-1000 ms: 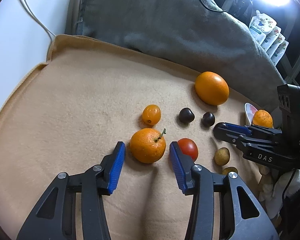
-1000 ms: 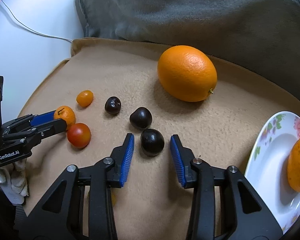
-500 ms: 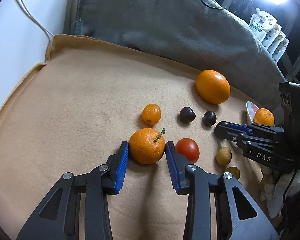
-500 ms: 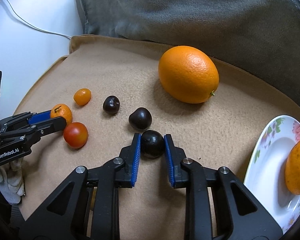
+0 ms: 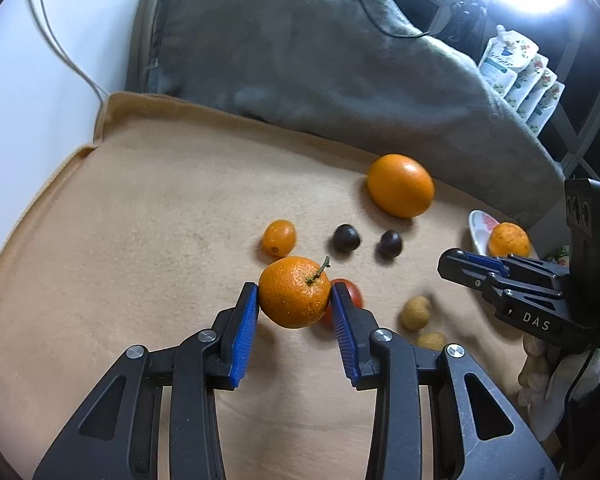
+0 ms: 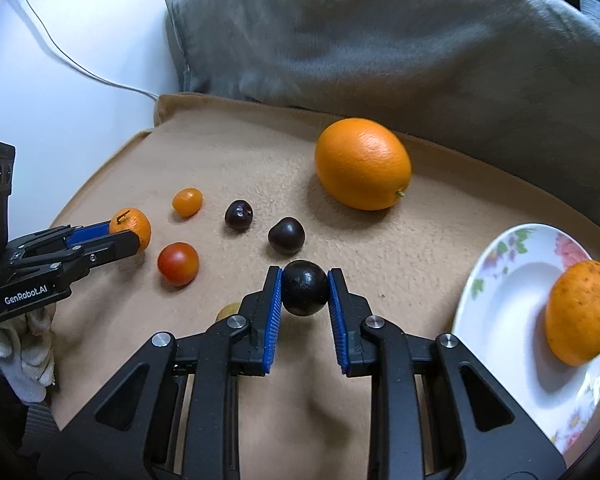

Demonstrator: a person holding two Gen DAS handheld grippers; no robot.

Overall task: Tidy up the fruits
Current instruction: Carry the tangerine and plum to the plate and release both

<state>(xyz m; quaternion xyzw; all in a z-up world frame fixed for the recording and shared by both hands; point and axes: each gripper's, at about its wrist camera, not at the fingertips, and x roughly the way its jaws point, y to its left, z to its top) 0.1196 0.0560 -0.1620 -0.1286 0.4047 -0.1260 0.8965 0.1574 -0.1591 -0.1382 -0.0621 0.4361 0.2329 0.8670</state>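
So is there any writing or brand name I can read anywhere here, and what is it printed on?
"DAS": white letters on the side of the right gripper.
"GenRobot.AI": white letters on the side of the left gripper.
Printed pouches at the back right: their lettering is too small and blurred to read.

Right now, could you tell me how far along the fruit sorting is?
Done: one orange fruit on the plate. In hand: left gripper grips a tangerine, right gripper a dark cherry. Left on the blanket: big orange, kumquat, two cherries, tomato.
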